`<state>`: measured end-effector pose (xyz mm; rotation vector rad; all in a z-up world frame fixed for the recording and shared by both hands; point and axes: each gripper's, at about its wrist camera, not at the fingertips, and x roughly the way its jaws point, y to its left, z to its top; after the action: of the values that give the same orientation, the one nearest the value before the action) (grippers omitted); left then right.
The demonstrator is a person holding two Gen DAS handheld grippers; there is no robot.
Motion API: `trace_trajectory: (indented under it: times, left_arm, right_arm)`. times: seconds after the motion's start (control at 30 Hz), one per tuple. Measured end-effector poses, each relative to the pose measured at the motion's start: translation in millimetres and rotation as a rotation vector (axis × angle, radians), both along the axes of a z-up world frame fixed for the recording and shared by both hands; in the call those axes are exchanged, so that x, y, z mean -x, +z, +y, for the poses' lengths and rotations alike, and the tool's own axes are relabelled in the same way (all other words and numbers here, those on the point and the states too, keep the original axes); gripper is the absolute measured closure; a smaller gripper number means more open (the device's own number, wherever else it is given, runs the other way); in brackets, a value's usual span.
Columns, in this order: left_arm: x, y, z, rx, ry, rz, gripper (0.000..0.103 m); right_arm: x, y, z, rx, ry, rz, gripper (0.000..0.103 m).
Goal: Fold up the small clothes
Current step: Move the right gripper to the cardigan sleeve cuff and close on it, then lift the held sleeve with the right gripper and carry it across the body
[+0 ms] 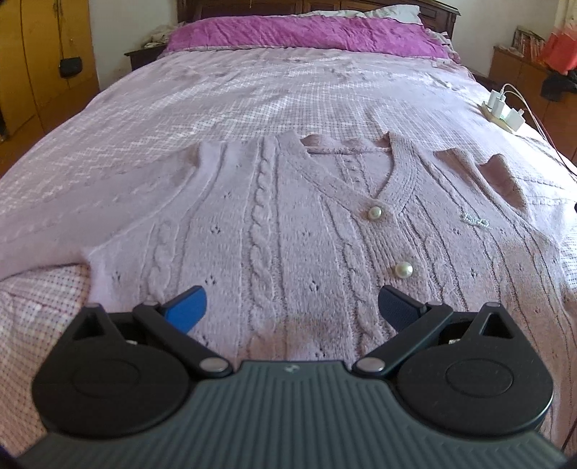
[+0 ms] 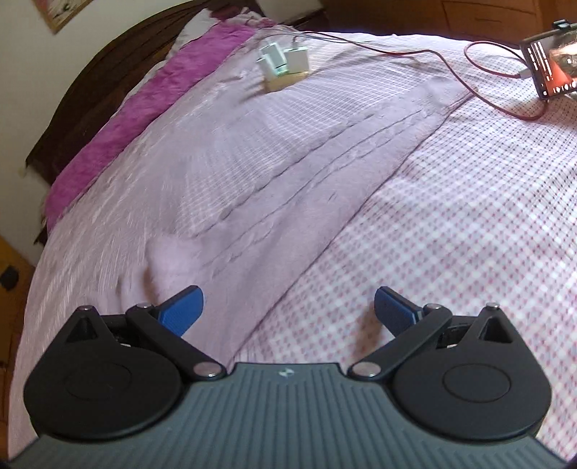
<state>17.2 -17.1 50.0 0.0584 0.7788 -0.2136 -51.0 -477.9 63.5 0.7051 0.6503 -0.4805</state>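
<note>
A pale pink cable-knit cardigan [image 1: 288, 223] with pearl buttons [image 1: 374, 213] lies flat and face up on the bed, neck toward the headboard, sleeves spread to both sides. My left gripper [image 1: 292, 306] is open and empty, low over the cardigan's lower front. In the right wrist view one long sleeve [image 2: 324, 180] stretches away toward the chargers. My right gripper [image 2: 288, 310] is open and empty, straddling the sleeve's near edge close to the body. The image is motion blurred.
The bed has a pink checked sheet [image 2: 468, 234] and a magenta blanket [image 1: 306, 32] at the headboard. White chargers on a wooden block [image 2: 285, 66] with red cables [image 2: 479, 90] sit on the bed's right side. A phone on a stand [image 2: 551, 65] is at the far right.
</note>
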Motion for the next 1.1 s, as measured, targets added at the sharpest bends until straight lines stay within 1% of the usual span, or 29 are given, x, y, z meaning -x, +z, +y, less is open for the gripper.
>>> trace_trajectory:
  times: [0.07,0.27,0.4,0.73,0.8,0.83,0.87,0.9,0.93,0.97,1.03,1.1]
  left_arm:
    - [0,-2,-1,-0.001,0.0,-0.002,0.0]
    - [3,-3,1,0.0,0.025,0.009,0.0]
    - [5,-2,1,-0.022,0.038,0.002,0.0]
    - [8,-5,-7,-0.037,0.049,0.028,0.0]
    - [9,-5,-8,-0.039,0.053,0.029,0.0]
    - [10,-4,-9,-0.039,0.053,0.028,0.0]
    - [10,-4,-10,-0.04,0.053,0.028,0.0]
    - [10,-3,-10,-0.041,0.053,0.027,0.0]
    - [10,-3,-11,-0.043,0.053,0.025,0.0]
    - [11,-1,-11,-0.045,0.051,0.023,0.0]
    - [13,1,-12,-0.047,0.048,0.013,0.0]
    - [13,2,-11,-0.049,0.049,0.008,0.0]
  right_arm:
    - [-7,0,-12,0.006,-0.022,0.004,0.0]
    - [-25,-14,-49,-0.028,-0.104,-0.007,0.0]
    - [-40,-25,-67,-0.033,-0.11,-0.033,0.0]
    - [-59,-44,-90,-0.047,-0.146,-0.221,0.001]
    - [-60,-44,-91,-0.033,-0.158,-0.234,0.015]
    - [-60,-44,-90,-0.017,-0.168,-0.225,0.03]
    - [-60,-44,-90,-0.001,-0.175,-0.212,0.04]
    - [-59,-44,-90,0.013,-0.182,-0.2,0.064]
    - [-58,-44,-90,0.017,-0.191,-0.191,0.079]
    - [-54,-44,-91,0.008,-0.196,-0.2,0.085]
    - [-45,-42,-92,-0.012,-0.208,-0.243,0.088]
    - [-35,-35,-90,0.004,-0.213,-0.278,0.088]
